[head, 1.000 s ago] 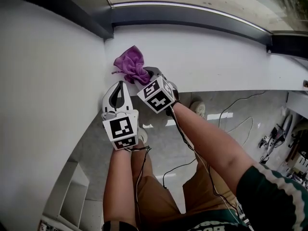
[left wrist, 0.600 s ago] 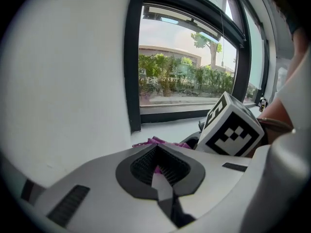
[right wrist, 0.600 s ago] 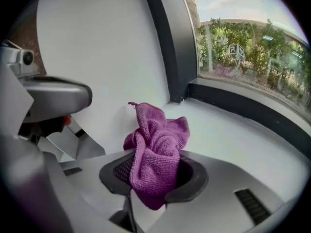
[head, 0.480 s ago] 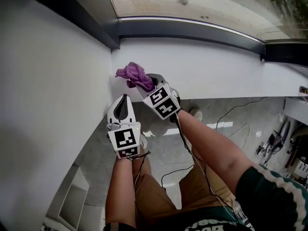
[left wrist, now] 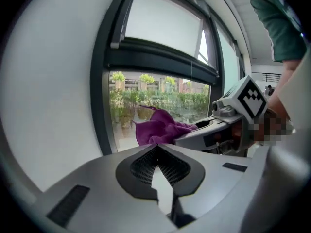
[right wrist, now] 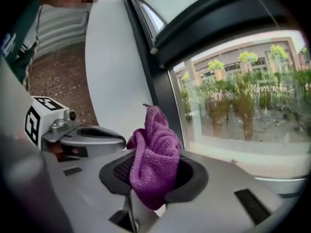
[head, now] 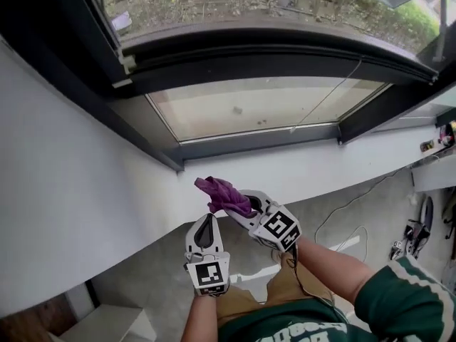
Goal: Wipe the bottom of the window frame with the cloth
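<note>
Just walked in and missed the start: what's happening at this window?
A person holds a gripper in each hand at the window. The right gripper is shut on a purple cloth, held up short of the dark bottom frame. The left gripper is shut on nothing beside it.

A white sill (head: 335,166) runs left to right under the dark window frame (head: 263,140). Below, the grey floor (head: 370,223) carries thin cables (head: 347,205) at right and, near left, possibly a white shelf unit (head: 107,324).
</note>
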Tool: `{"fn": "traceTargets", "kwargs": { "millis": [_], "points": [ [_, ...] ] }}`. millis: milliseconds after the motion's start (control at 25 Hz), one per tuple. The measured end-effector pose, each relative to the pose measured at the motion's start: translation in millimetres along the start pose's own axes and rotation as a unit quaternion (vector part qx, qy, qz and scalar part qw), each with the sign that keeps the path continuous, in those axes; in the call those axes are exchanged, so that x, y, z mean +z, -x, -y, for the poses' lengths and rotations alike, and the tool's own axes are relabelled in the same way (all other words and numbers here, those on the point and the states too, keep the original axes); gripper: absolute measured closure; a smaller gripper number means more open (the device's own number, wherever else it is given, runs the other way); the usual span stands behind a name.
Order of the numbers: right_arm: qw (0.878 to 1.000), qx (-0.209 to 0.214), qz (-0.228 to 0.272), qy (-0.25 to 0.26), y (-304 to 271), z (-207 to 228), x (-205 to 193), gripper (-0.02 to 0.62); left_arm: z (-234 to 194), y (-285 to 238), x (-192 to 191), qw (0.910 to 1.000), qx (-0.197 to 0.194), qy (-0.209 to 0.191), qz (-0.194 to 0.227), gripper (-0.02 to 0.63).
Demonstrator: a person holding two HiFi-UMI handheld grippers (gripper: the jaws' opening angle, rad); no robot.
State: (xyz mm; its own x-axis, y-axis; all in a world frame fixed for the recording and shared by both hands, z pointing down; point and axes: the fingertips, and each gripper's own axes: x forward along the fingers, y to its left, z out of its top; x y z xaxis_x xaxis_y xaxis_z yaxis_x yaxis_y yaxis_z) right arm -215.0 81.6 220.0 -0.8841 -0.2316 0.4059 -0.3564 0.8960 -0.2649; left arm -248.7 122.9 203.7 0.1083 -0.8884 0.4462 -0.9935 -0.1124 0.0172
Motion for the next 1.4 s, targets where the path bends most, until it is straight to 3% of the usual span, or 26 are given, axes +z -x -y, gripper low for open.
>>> {"fn": "traceTargets", "kwargs": {
  "millis": [280, 480, 720, 880, 1040, 1280, 1400],
  "points": [
    [0.996, -0.018, 0.081, 0.011, 122, -42, 113, 0.448, 34, 62, 145, 0.9948, -0.029, -0.076, 0.062, 0.597],
    [0.992, -0.035, 0.117, 0.038, 175, -48, 164, 0.448, 59, 93, 210, 0.9863, -0.039, -0.121, 0.105, 0.597],
    [0.981, -0.044, 0.168, 0.081, 231, -67, 224, 0.448, 91, 126, 242, 0.9790, -0.064, -0.140, 0.134, 0.597],
    [0.976, -0.052, 0.201, 0.064, 255, -65, 235, 0.448, 104, 134, 260, 0.9763, -0.067, -0.150, 0.141, 0.597],
    [0.969, -0.067, 0.222, 0.085, 285, -63, 238, 0.450, 115, 142, 283, 0.9741, -0.057, -0.156, 0.154, 0.597],
    [0.968, -0.079, 0.230, 0.064, 313, -47, 227, 0.451, 140, 135, 283, 0.9772, -0.068, -0.158, 0.124, 0.597],
    [0.964, -0.086, 0.240, 0.075, 315, -42, 228, 0.451, 154, 129, 279, 0.9742, -0.086, -0.167, 0.126, 0.597]
  ]
}}
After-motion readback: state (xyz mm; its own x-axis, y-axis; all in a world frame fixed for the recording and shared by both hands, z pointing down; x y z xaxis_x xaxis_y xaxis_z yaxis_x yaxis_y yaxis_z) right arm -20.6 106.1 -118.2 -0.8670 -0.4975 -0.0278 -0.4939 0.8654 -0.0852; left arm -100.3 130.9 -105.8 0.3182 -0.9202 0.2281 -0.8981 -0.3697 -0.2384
